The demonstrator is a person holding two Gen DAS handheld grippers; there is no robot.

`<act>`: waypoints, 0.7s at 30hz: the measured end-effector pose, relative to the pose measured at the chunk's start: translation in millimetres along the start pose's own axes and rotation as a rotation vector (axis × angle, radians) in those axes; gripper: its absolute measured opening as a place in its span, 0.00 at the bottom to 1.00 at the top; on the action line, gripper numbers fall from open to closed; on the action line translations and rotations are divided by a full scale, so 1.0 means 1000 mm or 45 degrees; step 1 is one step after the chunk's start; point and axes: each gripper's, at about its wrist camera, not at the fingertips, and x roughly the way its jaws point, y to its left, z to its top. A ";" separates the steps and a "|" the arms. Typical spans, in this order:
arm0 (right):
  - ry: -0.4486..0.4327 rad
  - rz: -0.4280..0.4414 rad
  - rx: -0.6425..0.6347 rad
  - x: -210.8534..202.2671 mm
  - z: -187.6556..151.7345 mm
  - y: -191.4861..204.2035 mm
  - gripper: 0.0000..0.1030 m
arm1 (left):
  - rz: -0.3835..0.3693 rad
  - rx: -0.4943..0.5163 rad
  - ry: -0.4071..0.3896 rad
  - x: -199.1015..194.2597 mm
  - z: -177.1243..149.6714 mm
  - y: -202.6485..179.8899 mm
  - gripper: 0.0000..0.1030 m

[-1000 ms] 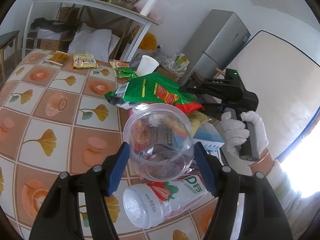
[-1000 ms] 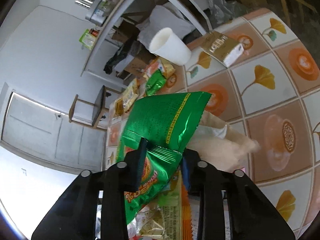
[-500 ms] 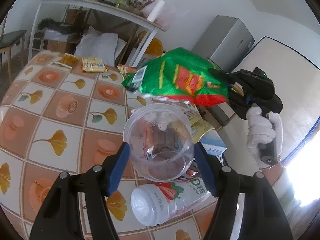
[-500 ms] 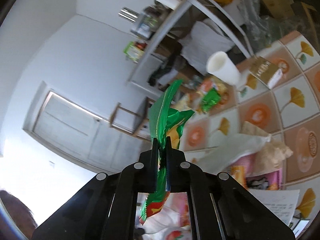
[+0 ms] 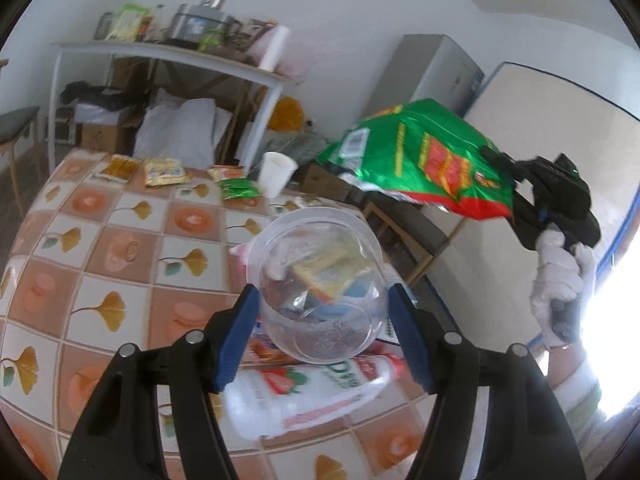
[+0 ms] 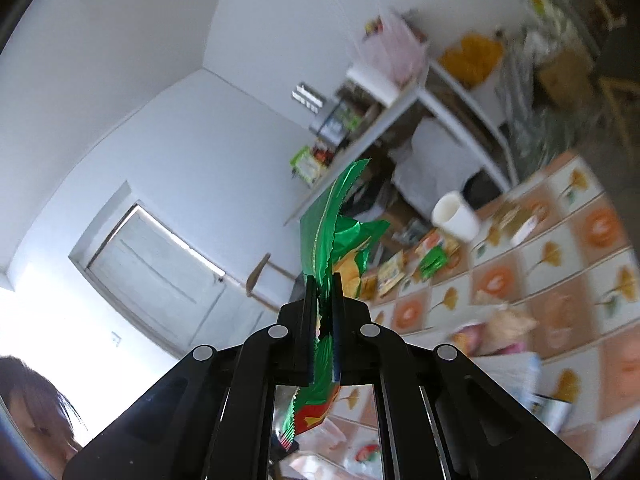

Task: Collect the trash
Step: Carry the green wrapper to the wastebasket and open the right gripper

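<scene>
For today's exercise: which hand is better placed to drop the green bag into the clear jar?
Right: its gripper already pinches the green bag above the clear jar, which the left gripper holds.

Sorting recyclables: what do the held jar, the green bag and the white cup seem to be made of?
Jar: clear, glossy plastic probably; contents show through.
Green bag: shiny metallised film; silvery inside, crinkled, serrated edge.
White cup: matte, likely paper or foam; too far to tell.

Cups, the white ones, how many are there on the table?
1. A white cup stands at the table's far edge, beside the small green packet. Clutter may hide others.
</scene>
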 end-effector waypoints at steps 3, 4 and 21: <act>-0.081 -0.096 -0.057 -0.051 -0.008 0.004 0.05 | -0.052 0.055 0.023 0.006 0.001 -0.027 0.63; -0.118 -0.147 -0.072 -0.072 -0.012 0.004 0.05 | -0.075 0.076 0.036 0.010 0.001 -0.037 0.63; -0.431 -0.998 0.148 -0.272 -0.100 -0.121 0.05 | -0.440 0.426 0.781 0.244 -0.040 -0.277 0.63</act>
